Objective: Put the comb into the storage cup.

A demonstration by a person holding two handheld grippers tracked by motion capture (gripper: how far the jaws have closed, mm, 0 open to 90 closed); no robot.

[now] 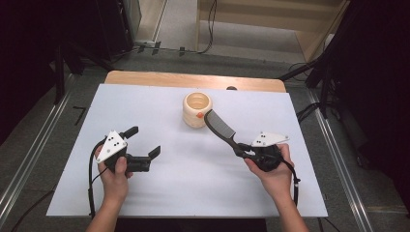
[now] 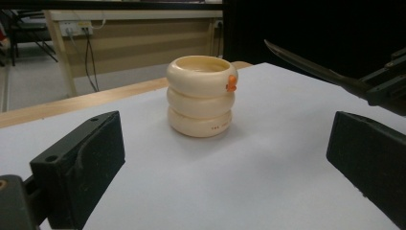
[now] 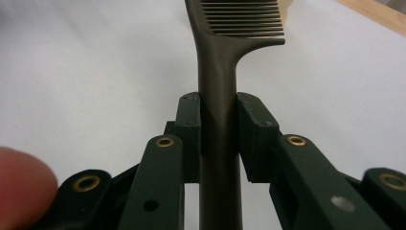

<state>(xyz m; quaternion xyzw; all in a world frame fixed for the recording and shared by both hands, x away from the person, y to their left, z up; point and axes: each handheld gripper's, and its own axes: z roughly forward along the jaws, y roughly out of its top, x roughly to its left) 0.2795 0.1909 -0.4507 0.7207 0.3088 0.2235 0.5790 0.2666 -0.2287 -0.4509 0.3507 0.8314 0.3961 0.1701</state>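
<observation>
Right gripper (image 1: 240, 147) is clamping a dark comb (image 1: 220, 126) by the handle; in the right gripper view both jaws are pressing flat on either side of the handle (image 3: 218, 124), with the teeth (image 3: 242, 17) running off the top edge of the view. In the high view the comb is sticking out from the gripper up and to the left, lifted off the surface, with its toothed end sitting just beside the cream cup (image 1: 197, 109) on that cup's right side; can't tell if it's touching. Left gripper (image 1: 145, 141) is sitting with jaws wide apart and nothing between them, held low over the white table cover (image 1: 193, 188) on the left side, well apart from the right gripper. In the left gripper view its two black jaws are framing the cup (image 2: 201, 96), which is standing upright near the table's far middle: a cream, three-ringed body with a small orange tab (image 2: 231, 83) on the rim's right side. The comb's tip (image 2: 306, 64) is coming in from the right in that view, above the table and right of the cup, not touching it there. A bare wooden table edge (image 1: 193, 78) is showing beyond the white cover.
</observation>
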